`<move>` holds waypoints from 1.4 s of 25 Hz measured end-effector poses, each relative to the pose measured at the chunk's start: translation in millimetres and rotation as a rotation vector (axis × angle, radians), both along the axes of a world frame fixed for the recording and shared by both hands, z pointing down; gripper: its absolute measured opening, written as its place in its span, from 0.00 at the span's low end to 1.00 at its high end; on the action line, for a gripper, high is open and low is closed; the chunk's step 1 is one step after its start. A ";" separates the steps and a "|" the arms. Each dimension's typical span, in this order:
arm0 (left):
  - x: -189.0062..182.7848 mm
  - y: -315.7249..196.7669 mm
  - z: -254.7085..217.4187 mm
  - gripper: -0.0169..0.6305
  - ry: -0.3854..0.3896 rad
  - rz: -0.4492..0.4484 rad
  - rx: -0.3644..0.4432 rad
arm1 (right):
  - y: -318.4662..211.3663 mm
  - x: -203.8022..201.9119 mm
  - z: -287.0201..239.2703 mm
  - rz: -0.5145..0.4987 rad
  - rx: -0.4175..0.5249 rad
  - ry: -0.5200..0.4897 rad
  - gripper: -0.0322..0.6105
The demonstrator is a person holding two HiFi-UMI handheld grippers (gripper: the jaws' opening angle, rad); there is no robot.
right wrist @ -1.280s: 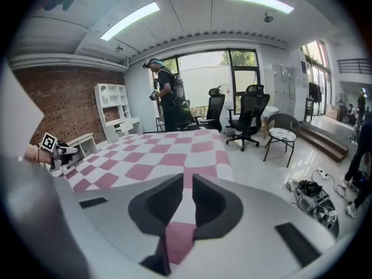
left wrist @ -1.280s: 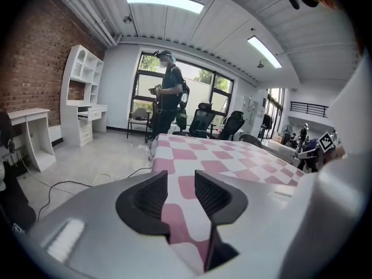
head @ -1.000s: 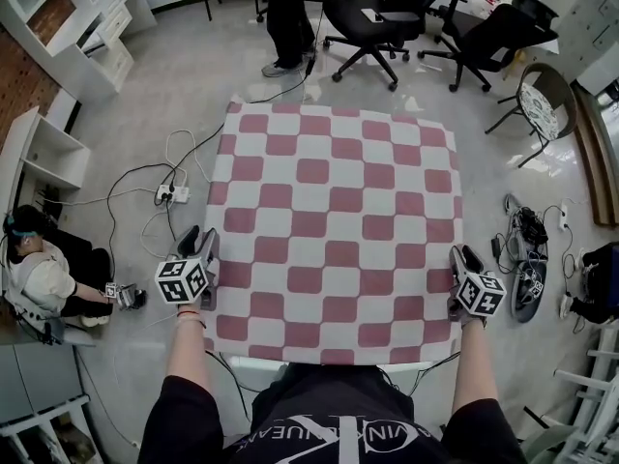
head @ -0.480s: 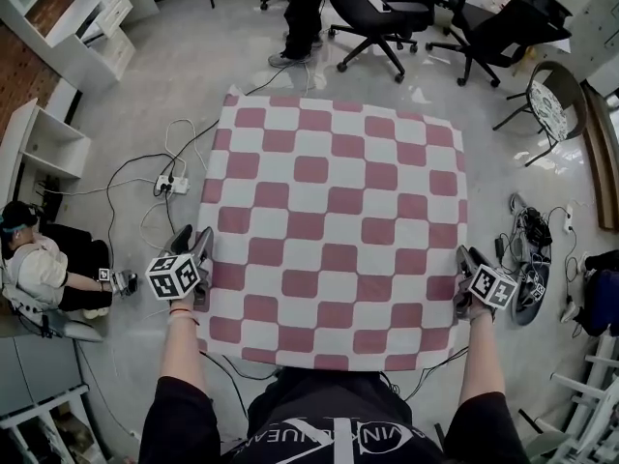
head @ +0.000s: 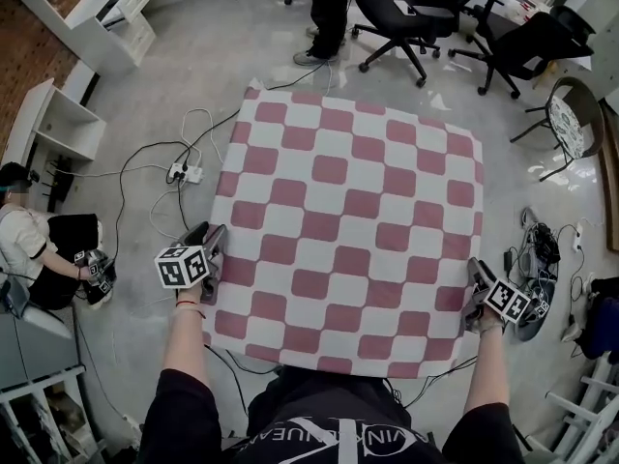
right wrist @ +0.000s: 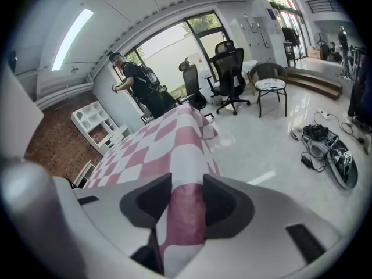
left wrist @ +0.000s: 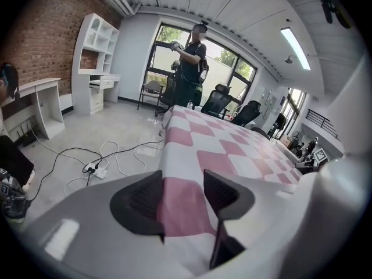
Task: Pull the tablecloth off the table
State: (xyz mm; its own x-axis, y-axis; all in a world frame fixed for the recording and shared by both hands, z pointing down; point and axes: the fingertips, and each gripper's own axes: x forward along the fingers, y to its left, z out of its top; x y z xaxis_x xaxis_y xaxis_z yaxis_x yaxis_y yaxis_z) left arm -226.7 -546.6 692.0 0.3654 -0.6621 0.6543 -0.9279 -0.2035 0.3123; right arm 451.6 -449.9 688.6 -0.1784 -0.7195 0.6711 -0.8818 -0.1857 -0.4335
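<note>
Find left gripper and right gripper just opened wide, unclamped, astride opposite side hems near the front corners of the checked tablecloth, spread over the desk ahead

Office, swivel chairs, white shelving (brick wall)

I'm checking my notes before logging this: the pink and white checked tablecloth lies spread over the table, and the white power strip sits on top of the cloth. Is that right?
Not quite. The white power strip lies on the floor, off the cloth's left side, not on top of it; the head view shows this. The rest holds: the pink and white checked tablecloth lies spread out.
</note>
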 end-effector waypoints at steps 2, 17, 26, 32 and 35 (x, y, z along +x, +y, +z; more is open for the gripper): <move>-3.8 -0.2 2.4 0.38 -0.002 -0.008 -0.016 | -2.0 -1.3 1.3 -0.001 0.005 -0.013 0.27; -8.8 -0.7 4.0 0.28 -0.046 -0.050 -0.061 | -6.7 -5.6 0.1 -0.075 -0.045 0.118 0.23; -13.9 0.6 -4.2 0.05 -0.224 -0.052 -0.035 | -8.0 -9.0 -11.6 -0.118 -0.064 0.393 0.08; -14.6 0.3 -15.4 0.04 -0.169 -0.059 -0.034 | -8.4 -13.9 -22.8 -0.115 -0.027 0.383 0.06; -12.5 0.2 -23.5 0.04 -0.159 -0.046 -0.015 | -9.3 -16.1 -30.9 -0.123 0.000 0.377 0.06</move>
State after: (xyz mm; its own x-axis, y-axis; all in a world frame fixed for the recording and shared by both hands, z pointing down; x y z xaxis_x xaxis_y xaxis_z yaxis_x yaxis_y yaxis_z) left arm -239.3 -546.4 668.6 0.2255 -0.6653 0.7117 -0.9742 -0.1556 0.1632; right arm 435.4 -459.2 657.8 -0.0044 -0.7082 0.7060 -0.9948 -0.0690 -0.0754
